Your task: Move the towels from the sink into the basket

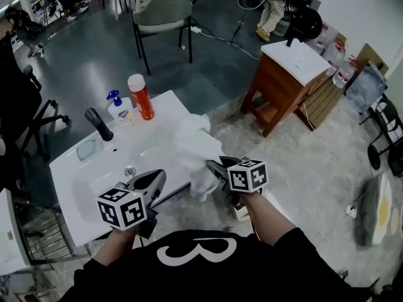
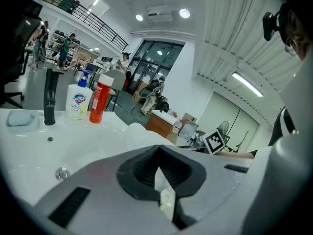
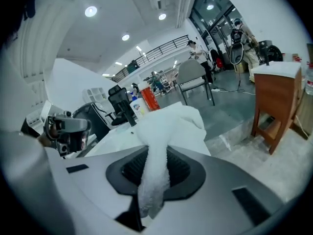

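The right claw (image 1: pixel 211 164) grips the white towel (image 1: pixel 194 146), bunched over the sink's (image 1: pixel 82 176) three-o'clock edge; the left claw (image 1: pixel 160 177) is closed and empty. Lift until the hanging tail clears the rim, then find the basket, unseen here.

Both forearms reach forward from black sleeves at the bottom of the head view, each ending behind its gripper's marker cube. The left gripper (image 1: pixel 158 177) sits over the front edge of the sink (image 1: pixel 151 137), tilted slightly downward, its jaw tips meeting with nothing between them. The right gripper (image 1: pixel 211 165) is held just off the sink's right edge and a little farther forward, pointing toward the left and gently down, its jaws pinched on a fold of the white towel (image 1: pixel 195 148), which hangs from them.
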{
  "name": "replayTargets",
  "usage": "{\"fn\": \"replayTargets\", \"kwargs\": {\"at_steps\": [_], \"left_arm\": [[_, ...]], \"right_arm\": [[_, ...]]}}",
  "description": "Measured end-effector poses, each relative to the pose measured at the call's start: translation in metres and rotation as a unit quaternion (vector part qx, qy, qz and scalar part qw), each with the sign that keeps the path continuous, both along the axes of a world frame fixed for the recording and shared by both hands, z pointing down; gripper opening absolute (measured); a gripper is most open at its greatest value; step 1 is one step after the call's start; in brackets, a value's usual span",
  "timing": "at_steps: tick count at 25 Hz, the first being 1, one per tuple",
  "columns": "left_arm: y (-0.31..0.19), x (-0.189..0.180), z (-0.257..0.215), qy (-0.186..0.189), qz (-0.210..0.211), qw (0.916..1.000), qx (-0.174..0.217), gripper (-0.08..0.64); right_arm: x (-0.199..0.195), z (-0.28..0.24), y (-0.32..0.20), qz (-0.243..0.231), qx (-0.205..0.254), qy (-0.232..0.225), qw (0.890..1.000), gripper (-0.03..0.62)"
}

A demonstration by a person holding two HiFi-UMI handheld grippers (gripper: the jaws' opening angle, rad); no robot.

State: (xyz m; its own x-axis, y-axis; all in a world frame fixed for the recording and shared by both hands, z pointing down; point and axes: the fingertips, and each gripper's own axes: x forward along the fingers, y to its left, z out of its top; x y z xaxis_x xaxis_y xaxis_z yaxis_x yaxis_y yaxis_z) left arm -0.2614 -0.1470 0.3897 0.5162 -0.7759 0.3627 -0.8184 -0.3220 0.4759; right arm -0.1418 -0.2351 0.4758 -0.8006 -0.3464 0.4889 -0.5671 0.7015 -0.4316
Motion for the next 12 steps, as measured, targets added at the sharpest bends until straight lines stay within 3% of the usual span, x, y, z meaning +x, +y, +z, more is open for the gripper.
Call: {"fn": "replayTargets", "kwargs": {"at_steps": [4,12], "left_arm": [[0.001,0.017,-0.001,0.001,0.005,1.0,-0.004,0.005],[-0.002,0.067,-0.008,0.01,0.014,0.9998,-0.007,0.005]], "right_arm": [[0.021,-0.038,0.002,0.017,0.009,-0.073,0.997,0.074],[0.082,-0.101,-0.001,0.03,0.051,-0.118,0.991,0.072]]}}
